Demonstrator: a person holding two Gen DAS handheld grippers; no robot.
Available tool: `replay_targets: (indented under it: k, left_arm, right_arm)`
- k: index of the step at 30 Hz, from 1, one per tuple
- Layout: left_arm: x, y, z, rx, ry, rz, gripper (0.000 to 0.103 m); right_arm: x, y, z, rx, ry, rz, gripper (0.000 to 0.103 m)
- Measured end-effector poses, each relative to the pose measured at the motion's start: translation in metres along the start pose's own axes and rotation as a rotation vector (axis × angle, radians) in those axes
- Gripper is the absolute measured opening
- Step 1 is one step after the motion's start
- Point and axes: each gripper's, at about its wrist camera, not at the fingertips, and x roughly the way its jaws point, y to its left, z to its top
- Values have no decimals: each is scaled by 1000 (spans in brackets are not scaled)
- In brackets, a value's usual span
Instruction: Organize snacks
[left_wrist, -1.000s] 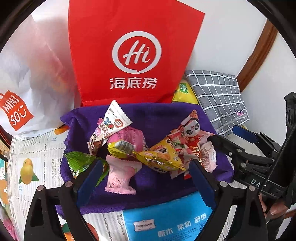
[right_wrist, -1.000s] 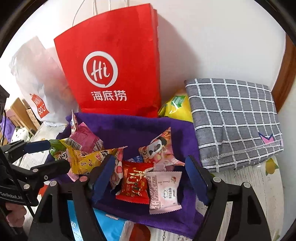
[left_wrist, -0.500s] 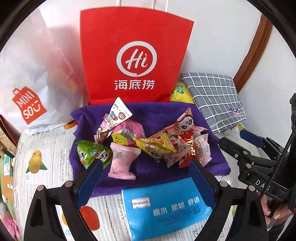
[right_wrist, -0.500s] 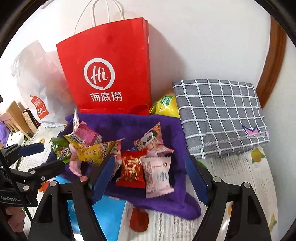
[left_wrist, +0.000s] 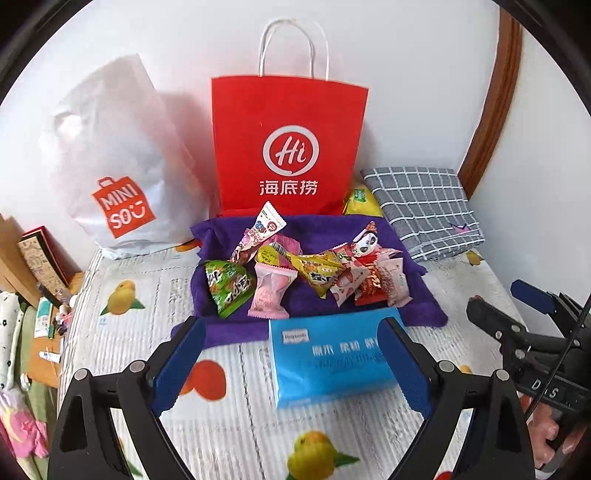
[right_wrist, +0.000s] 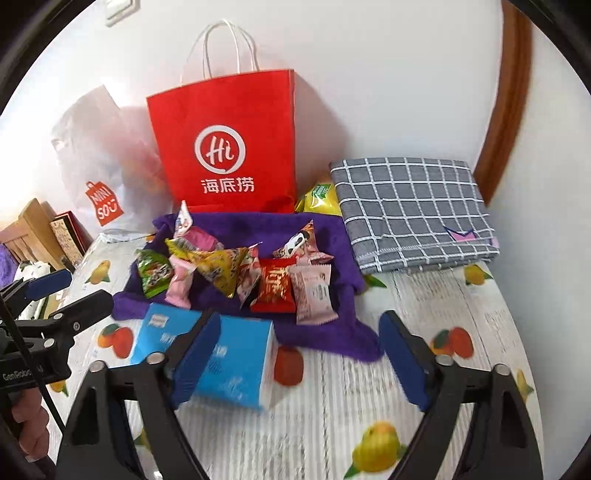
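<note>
Against the white wall, both tongs, left (left_wrist: 290, 360) and right (right_wrist: 299, 352), have drawn back with fingers apart and empty (over a fruit-print bed), leaving snacks (left_wrist: 306, 269) heaped mid-frame on the purple towel (left_wrist: 424, 302), sorting state unclear.

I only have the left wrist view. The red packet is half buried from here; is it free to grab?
Observer: In the right wrist view the red packet shows nearly its whole face at the pile's front. A pale pink packet touches its right edge.
Operator: Is the right gripper ready for it?
Observer: The right gripper is wide open and empty, aimed at the front edge of the purple towel.
Operator: And my left gripper, seen from outside?
Observer: The left gripper is open and empty. It sits off the towel's left side, short of the green packet.
</note>
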Motion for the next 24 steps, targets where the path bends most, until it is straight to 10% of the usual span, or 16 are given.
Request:
replay_targets:
  k: [24]
  left_arm:
    - [-78,-13,-37,-10,-110,29,94]
  right_arm:
    - [-85,2,-51,75,-68,34,102]
